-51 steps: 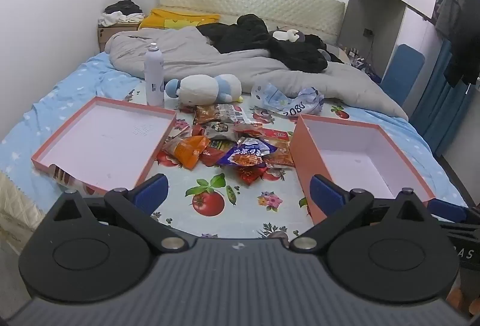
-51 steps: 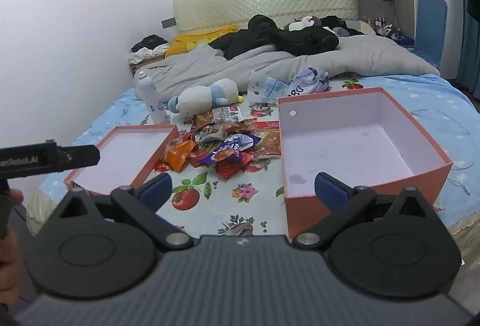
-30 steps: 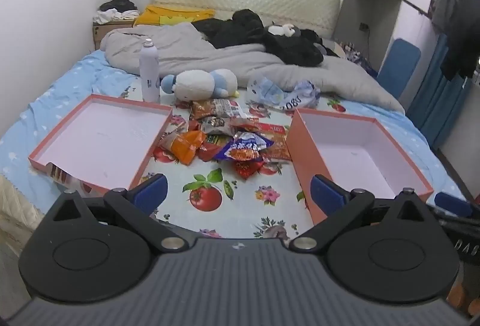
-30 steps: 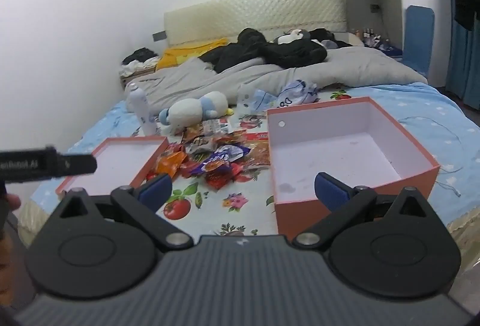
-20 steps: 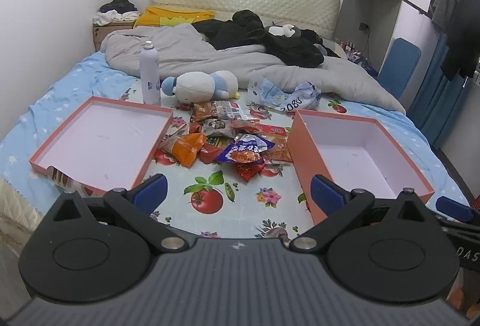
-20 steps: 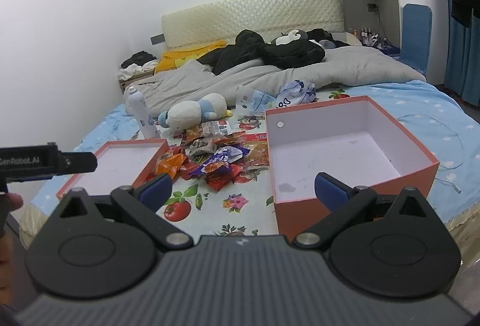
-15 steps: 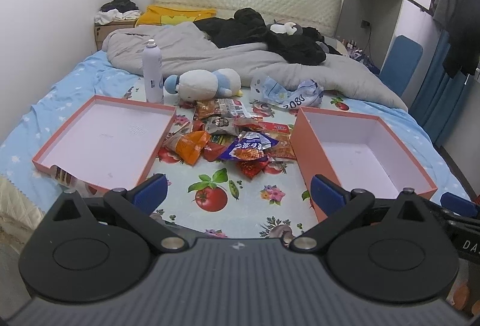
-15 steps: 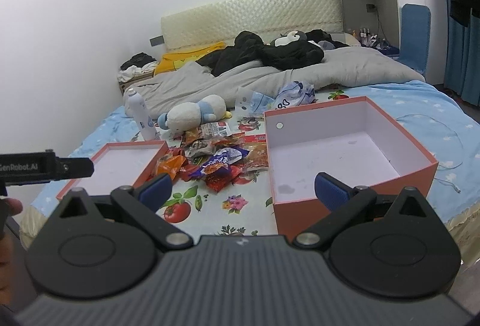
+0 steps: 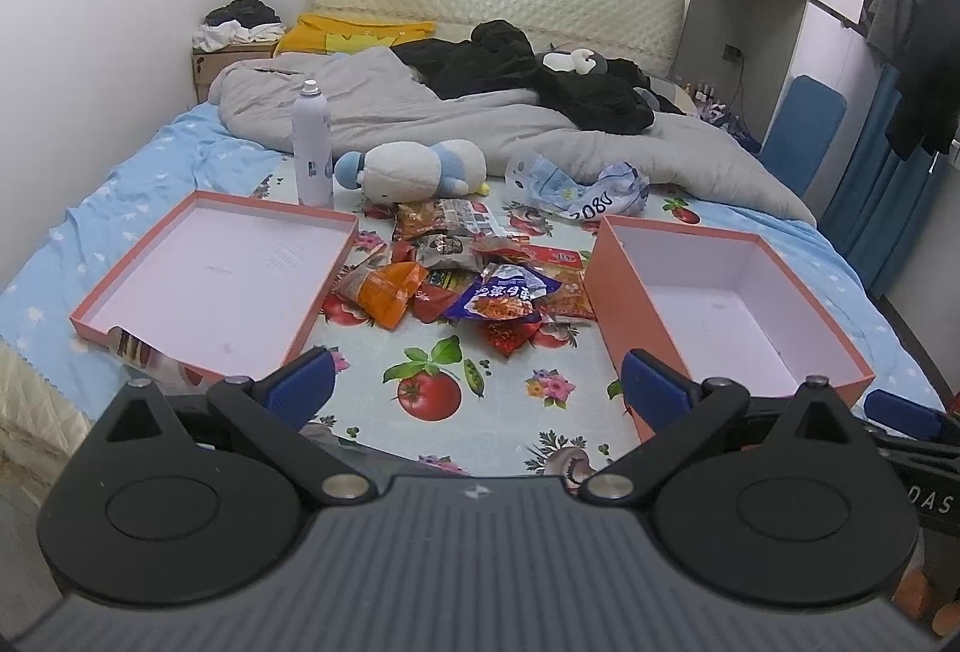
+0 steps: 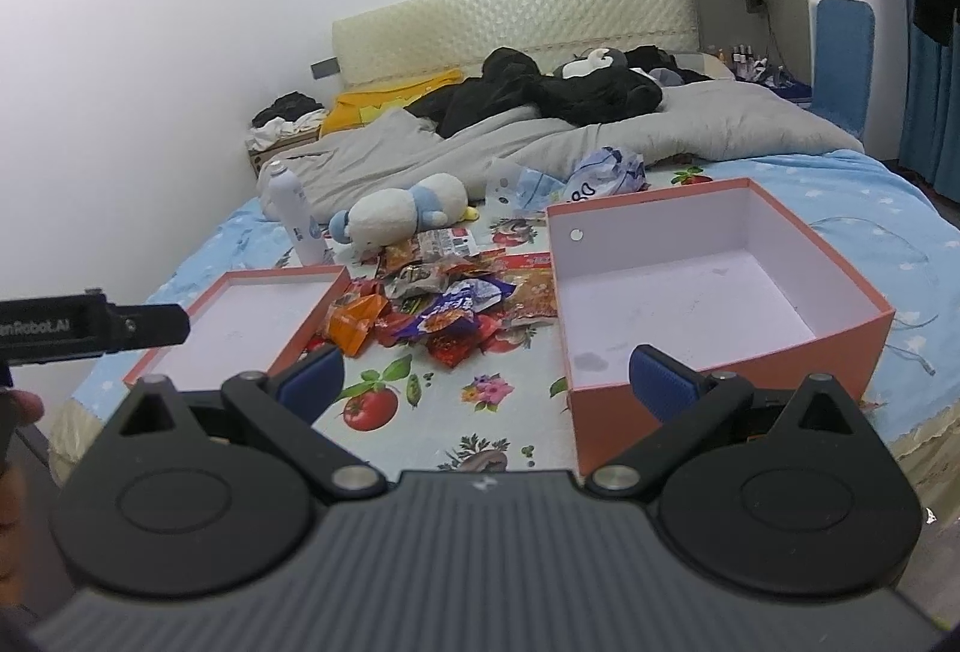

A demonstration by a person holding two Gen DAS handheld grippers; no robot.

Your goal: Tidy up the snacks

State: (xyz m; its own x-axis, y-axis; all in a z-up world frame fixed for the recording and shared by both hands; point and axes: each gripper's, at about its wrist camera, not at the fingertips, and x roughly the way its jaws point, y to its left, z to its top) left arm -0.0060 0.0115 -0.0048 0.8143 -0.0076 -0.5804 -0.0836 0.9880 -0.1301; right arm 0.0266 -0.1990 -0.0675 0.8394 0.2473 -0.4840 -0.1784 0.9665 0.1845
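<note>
A pile of snack packets [image 9: 474, 274] lies on the fruit-print cloth on the bed, between a shallow orange lid [image 9: 216, 274] on the left and a deep orange box [image 9: 726, 304] on the right. Both containers are empty. The pile [image 10: 444, 304], lid [image 10: 240, 322] and box [image 10: 708, 292] also show in the right wrist view. My left gripper [image 9: 474, 385] is open and empty, held near the bed's front edge, well short of the pile. My right gripper [image 10: 486, 376] is open and empty, in front of the box's near left corner.
A white spray bottle [image 9: 312, 150], a plush toy [image 9: 414, 169] and a crumpled plastic bag [image 9: 582, 184] lie behind the pile. A grey duvet [image 9: 420, 111] and black clothes [image 9: 540, 81] cover the far bed. A blue chair [image 9: 804, 135] stands at right.
Both grippers drifted slightly and stayed open and empty. The views shifted a little; nothing on the bed moved.
</note>
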